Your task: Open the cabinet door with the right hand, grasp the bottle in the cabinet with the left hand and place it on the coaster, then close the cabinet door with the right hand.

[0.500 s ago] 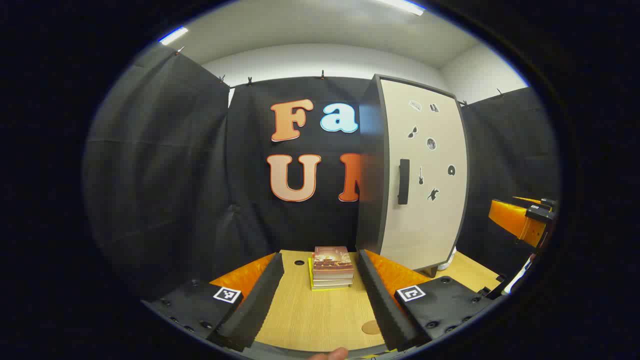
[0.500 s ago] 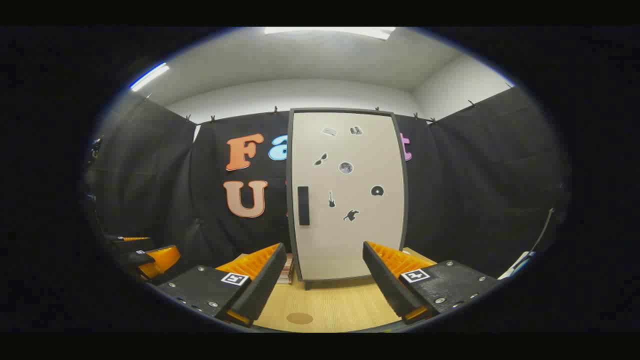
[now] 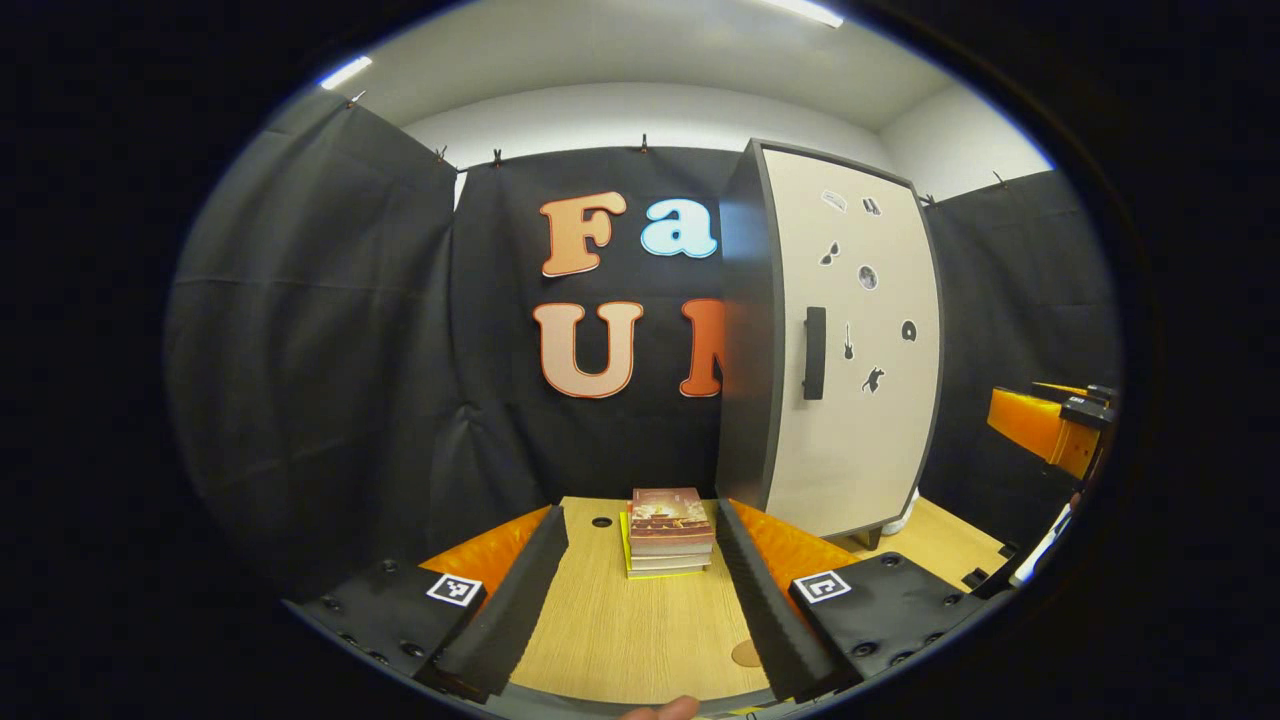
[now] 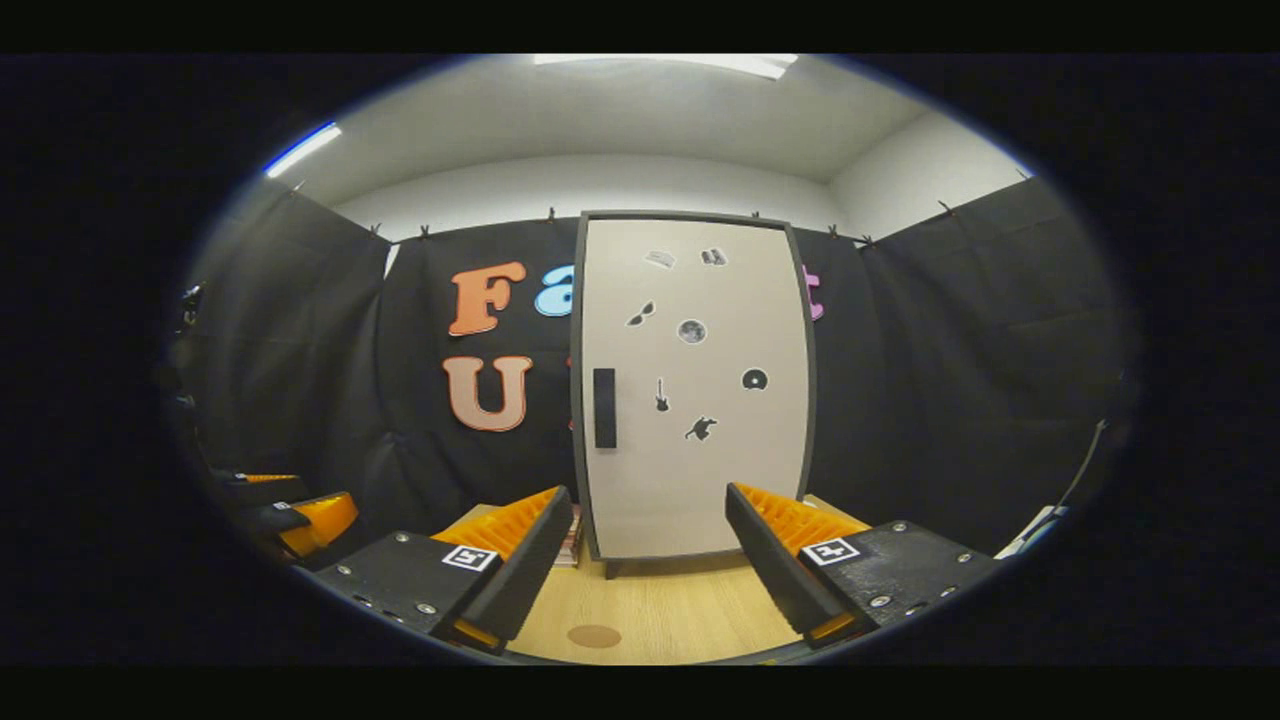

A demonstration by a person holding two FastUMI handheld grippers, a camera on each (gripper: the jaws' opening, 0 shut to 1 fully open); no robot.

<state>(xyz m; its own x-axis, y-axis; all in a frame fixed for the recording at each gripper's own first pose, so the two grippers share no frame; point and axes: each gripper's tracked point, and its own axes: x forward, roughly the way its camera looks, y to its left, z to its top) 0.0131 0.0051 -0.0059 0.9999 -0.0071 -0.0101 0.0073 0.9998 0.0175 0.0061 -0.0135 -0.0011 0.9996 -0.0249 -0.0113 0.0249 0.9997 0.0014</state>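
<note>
Cabinet door point(image 4: 695, 385) shut, its upright black handle point(image 4: 604, 407) on the left edge, ahead and up-left of the spread, empty right gripper point(image 4: 648, 560), nearer it than the open left gripper point(image 3: 640, 600); coaster point(image 4: 594, 636) on table.

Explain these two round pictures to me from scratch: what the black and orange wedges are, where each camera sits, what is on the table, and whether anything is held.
Each picture comes from a camera riding on a hand-held two-finger gripper. The wedges are its fingers: the left gripper in the left gripper view, the right gripper in the right gripper view. Both stand open and hold nothing. On the wooden table lie a stack of books and a round coaster. The cabinet stands behind, its door shut, with a dark handle.
</note>
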